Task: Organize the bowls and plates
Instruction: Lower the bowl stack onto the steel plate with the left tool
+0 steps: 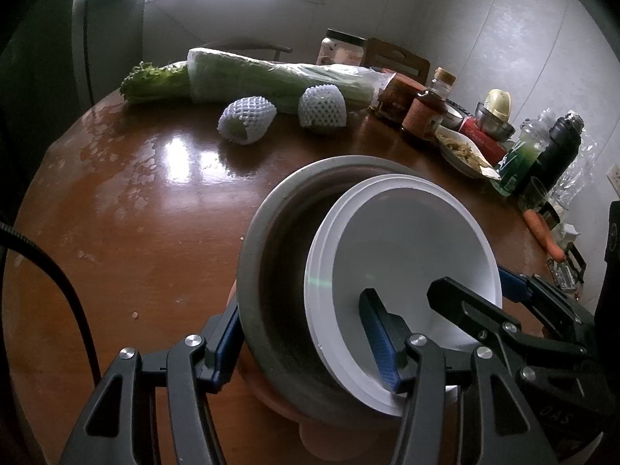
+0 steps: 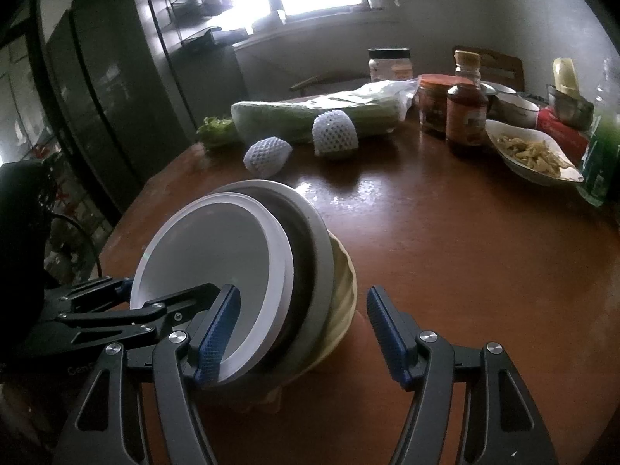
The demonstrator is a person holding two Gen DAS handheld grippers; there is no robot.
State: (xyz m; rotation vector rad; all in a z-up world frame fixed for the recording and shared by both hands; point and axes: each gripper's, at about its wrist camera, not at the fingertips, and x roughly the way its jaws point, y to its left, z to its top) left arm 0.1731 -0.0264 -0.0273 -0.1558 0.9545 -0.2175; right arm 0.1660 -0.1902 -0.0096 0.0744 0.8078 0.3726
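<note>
Standing beside the brown wooden tabletop (image 1: 155, 213), I note the nested stack near its front edge: a white shallow round dish (image 1: 407, 240) inside a grey round bowl (image 1: 271, 232), which sits in a pale yellow ribbed bowl (image 2: 343, 286). The whole stack is tipped, mouths turned toward the person.

Left tool (image 1: 300, 302): pinching the near walls of the grey round bowl and the white dish together, one pad outside, one inside.

Right tool (image 2: 302, 291): spread wide, one pad lying in the white dish, the other just beside the yellow bowl and apparently not touching it.

Risks, as judged:
- The white dish sits loose and off-centre in the grey bowl. More tilt could slide it out over the rim.
- The yellow bowl is held by neither tool. If the stack lifts, it may drop away and knock the tabletop.
- Both tools work the same rim, so closing the right one could strike the left finger or lever the dish sideways.
- The glossy tabletop offers little friction, so a push could skid the stack.
</note>
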